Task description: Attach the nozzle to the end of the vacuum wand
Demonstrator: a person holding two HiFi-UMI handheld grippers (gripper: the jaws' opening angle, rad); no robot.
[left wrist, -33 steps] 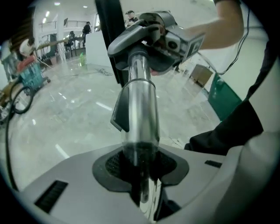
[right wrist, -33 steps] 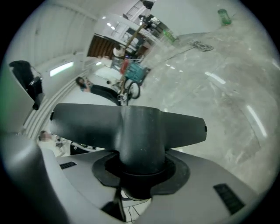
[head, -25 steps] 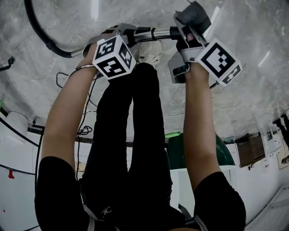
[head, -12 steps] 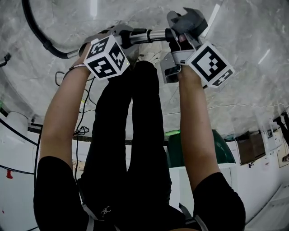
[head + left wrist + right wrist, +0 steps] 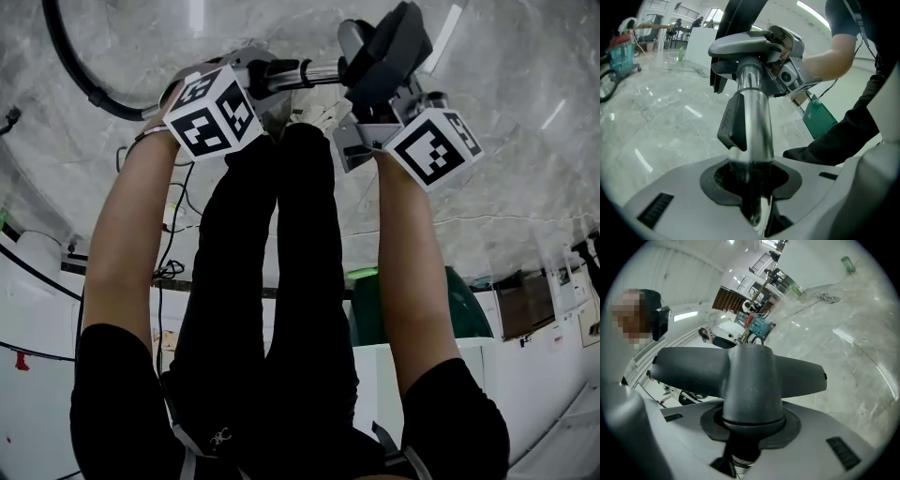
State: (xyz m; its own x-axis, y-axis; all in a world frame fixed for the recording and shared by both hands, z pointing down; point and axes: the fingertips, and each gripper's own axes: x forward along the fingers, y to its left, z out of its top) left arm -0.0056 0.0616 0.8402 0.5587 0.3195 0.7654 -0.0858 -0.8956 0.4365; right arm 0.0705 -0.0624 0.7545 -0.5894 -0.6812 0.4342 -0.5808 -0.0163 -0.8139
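Gripping the shiny chrome vacuum wand (image 5: 757, 117), the left gripper (image 5: 751, 192) has just been closing; the right gripper (image 5: 740, 439), closing too, clamps the dark grey T-shaped nozzle (image 5: 750, 376)

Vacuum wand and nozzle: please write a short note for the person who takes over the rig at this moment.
Left gripper: shut on the shiny metal vacuum wand. Its jaws have just been closing a little.
Right gripper: shut on the neck of the dark grey plastic floor nozzle. Its jaws have also just been closing.
Where: both parts are in the air above the grey marble floor, and the wand's end meets the nozzle's neck.
Done: parts lifted and lined up.
Left: I cannot tell if the joint is fully seated. Probably push them together and check.
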